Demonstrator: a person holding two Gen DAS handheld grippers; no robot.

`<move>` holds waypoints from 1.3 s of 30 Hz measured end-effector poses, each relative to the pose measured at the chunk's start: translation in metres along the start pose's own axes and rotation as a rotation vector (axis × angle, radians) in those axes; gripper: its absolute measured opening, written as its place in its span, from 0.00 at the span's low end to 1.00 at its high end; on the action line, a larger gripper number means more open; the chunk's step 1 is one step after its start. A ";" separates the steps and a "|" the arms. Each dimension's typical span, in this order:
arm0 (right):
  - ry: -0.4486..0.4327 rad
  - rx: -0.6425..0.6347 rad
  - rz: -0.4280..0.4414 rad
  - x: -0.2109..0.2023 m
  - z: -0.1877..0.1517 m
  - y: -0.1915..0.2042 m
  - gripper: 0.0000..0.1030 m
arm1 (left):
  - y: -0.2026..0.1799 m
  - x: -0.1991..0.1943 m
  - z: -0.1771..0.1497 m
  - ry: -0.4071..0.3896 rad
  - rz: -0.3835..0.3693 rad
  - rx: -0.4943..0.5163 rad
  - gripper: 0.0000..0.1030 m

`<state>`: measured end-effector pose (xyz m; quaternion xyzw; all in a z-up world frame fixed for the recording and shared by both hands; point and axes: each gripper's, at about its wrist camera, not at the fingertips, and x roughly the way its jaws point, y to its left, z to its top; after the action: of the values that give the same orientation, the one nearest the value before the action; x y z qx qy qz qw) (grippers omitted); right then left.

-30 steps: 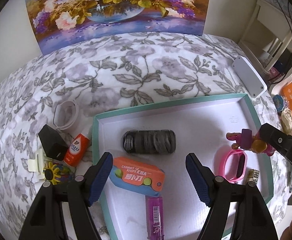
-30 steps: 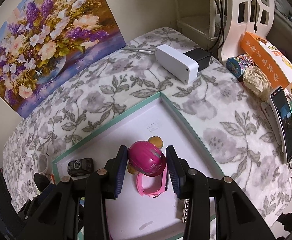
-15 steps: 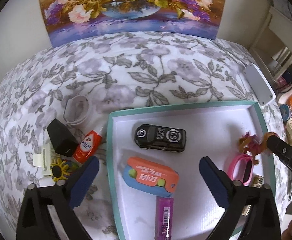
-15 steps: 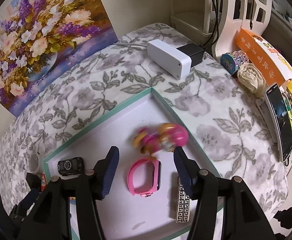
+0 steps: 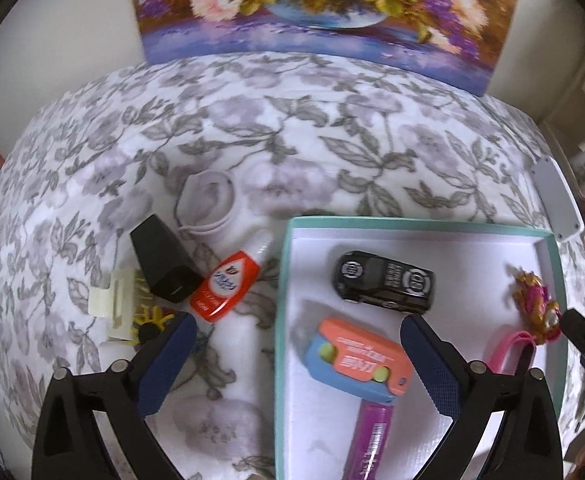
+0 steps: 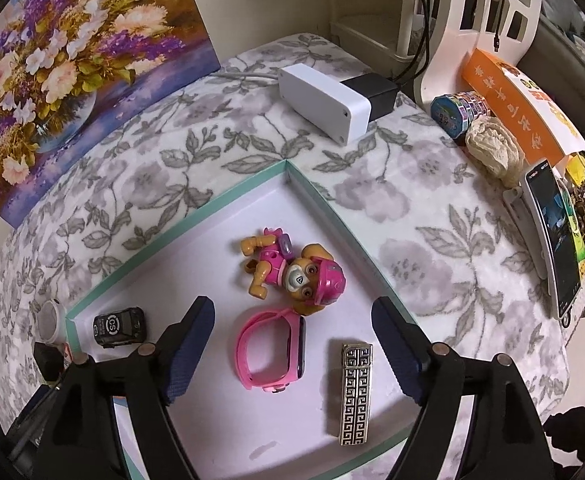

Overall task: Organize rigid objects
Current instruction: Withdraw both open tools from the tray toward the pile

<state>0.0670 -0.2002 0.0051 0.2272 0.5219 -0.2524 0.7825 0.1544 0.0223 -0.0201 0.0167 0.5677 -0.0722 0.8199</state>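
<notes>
The tray (image 6: 180, 220), white inside with a teal rim, sits on the floral cloth (image 5: 252, 128) and holds most of the rigid objects. In your right wrist view, the pup figure (image 6: 292, 270) lies on its side near the tray's far right wall, its pink helmet toward you. Just below it lies the pink band (image 6: 270, 354), touching or nearly touching the figure. To the band's right lies the patterned lighter (image 6: 355, 392), lengthwise, apart from the band. The black car (image 6: 119, 326) sits in the tray's left corner.

Your right gripper (image 6: 292, 354) hovers above the band with its fingers spread wide and nothing between them.

In your left wrist view, the car (image 5: 384, 282) sits in the tray's far part, with the orange-and-blue knife (image 5: 358, 362) just below it and the purple tube (image 5: 368, 444) below that, its top end under or against the knife. Your left gripper (image 5: 296, 368) is also wide open and empty, straddling the tray's left wall.

Outside the tray, on the cloth to its left, lie the red bottle (image 5: 226, 288), the black block (image 5: 162, 260) touching it, a white ring (image 5: 208, 204), a pale clip (image 5: 112, 300) and a yellow flower piece (image 5: 150, 322). A flower painting (image 5: 324, 8) leans against the wall behind.
</notes>
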 end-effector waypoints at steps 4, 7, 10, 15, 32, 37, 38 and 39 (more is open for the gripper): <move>-0.004 -0.006 -0.010 -0.003 0.000 0.003 0.79 | 0.013 0.002 0.002 0.012 0.003 -0.038 1.00; -0.018 -0.022 -0.013 -0.008 0.000 0.009 0.79 | 0.023 -0.003 0.005 0.014 -0.009 -0.065 1.00; -0.025 -0.041 -0.005 -0.015 -0.002 0.019 0.79 | 0.035 -0.015 0.010 -0.012 -0.006 -0.090 1.00; -0.037 -0.087 0.016 -0.027 -0.007 0.039 0.79 | 0.057 -0.037 0.014 -0.056 0.012 -0.125 1.00; -0.074 -0.254 0.144 -0.070 -0.051 0.106 0.79 | 0.133 -0.085 -0.004 -0.100 0.011 -0.191 1.00; -0.054 -0.316 0.172 -0.070 -0.068 0.130 0.79 | 0.151 -0.087 -0.010 -0.083 0.001 -0.221 1.00; -0.045 -0.324 0.184 -0.069 -0.072 0.136 0.79 | 0.156 -0.087 -0.011 -0.080 0.000 -0.228 1.00; -0.038 -0.331 0.192 -0.068 -0.075 0.140 0.79 | 0.160 -0.086 -0.012 -0.077 0.000 -0.235 1.00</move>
<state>0.0807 -0.0349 0.0547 0.1392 0.5173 -0.0915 0.8394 0.1355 0.1906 0.0470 -0.0822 0.5405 -0.0056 0.8373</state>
